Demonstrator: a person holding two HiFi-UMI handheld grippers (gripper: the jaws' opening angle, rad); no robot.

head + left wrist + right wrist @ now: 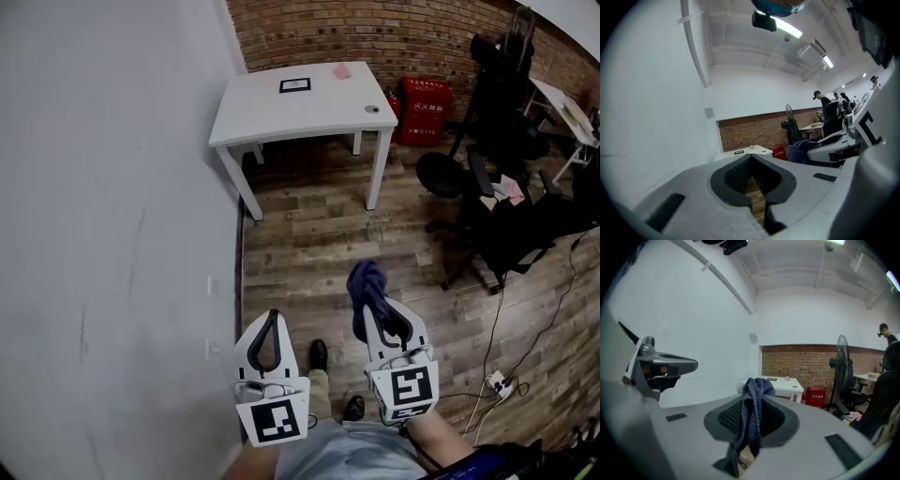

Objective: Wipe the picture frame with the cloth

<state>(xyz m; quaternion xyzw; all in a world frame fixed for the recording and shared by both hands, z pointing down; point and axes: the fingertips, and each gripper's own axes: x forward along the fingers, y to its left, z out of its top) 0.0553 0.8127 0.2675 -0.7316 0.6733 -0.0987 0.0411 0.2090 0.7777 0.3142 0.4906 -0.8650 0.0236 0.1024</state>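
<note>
Low in the head view, left hand-held gripper: held out in front of the person's body, pointing forward and away. Its white shell ends nearest the camera in a cube with a black square marker.
Left jaws: tips pressed together with nothing between them. In the left gripper view the ribbed black pads meet at a point, and wood floor planks show through the small gap behind the tips.
Right hand-held gripper: level with the left one and just beside it, angled slightly to the left, with a bare forearm behind its marker cube.
Right jaws: closed on the cloth. In the right gripper view the fabric bunches above the tips and hangs down in soft folds between the dark textured pads.
Cloth: dark blue and limp, with a woven look.
Picture frame: small, flat and black-edged with a pale centre. It lies on the far white surface, well apart from both grippers.
Surface: smooth white top on four white legs, set against a red brick wall.
Other things on the surface: a small pink object at the back edge and a small grey object near the right corner.
Floor: brown wood-grain planks.
Left side: a plain white wall.
Right side: a red box and a black office chair.
Below the grippers: two black shoes.
</note>
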